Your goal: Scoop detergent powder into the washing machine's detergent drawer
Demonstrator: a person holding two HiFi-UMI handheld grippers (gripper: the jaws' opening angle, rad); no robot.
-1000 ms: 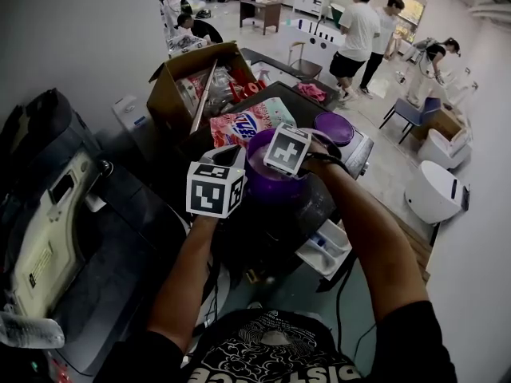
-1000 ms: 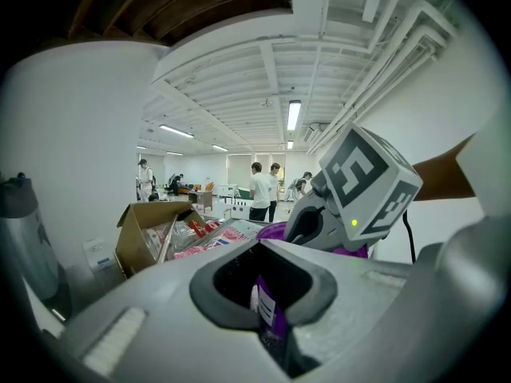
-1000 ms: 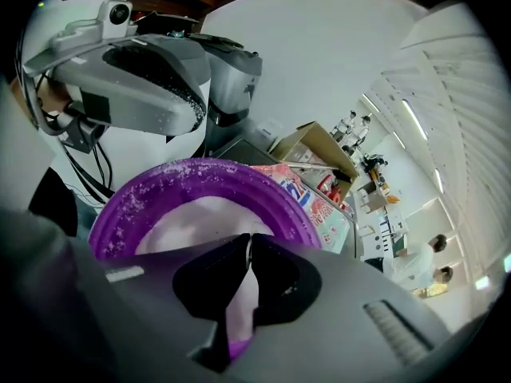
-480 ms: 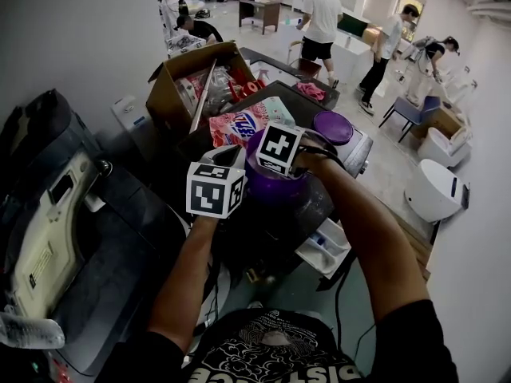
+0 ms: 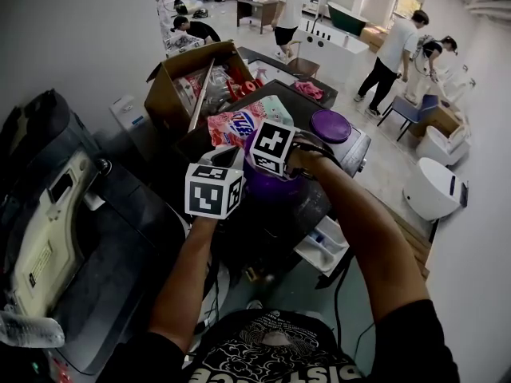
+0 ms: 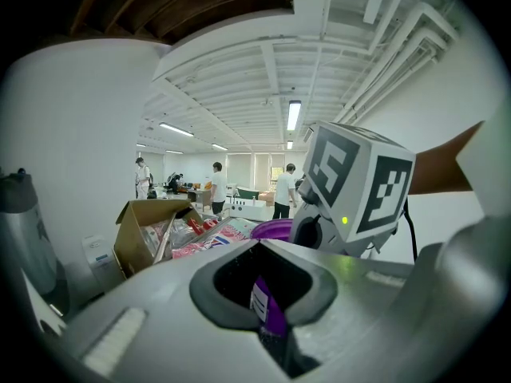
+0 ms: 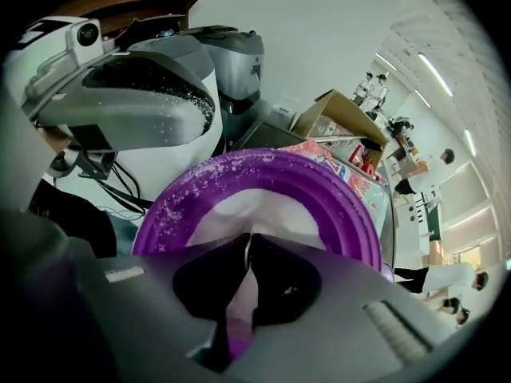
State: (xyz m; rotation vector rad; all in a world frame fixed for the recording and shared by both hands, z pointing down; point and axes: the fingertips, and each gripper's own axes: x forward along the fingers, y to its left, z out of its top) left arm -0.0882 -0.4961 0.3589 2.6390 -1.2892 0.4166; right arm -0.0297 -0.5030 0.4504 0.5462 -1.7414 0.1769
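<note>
Left tool [image 6: 270, 313] is clamped on the purple tub [image 7: 345, 199] wall, while right tool [image 7: 248, 242] is closed on the scoop [image 7: 235, 302] over the white powder [image 7: 263, 214].

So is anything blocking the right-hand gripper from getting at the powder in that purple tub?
Nothing visible does. The purple tub is open, its lid lying aside, and the right gripper, jaws shut on what looks like a scoop handle, sits at its mouth with white powder directly ahead.
</note>
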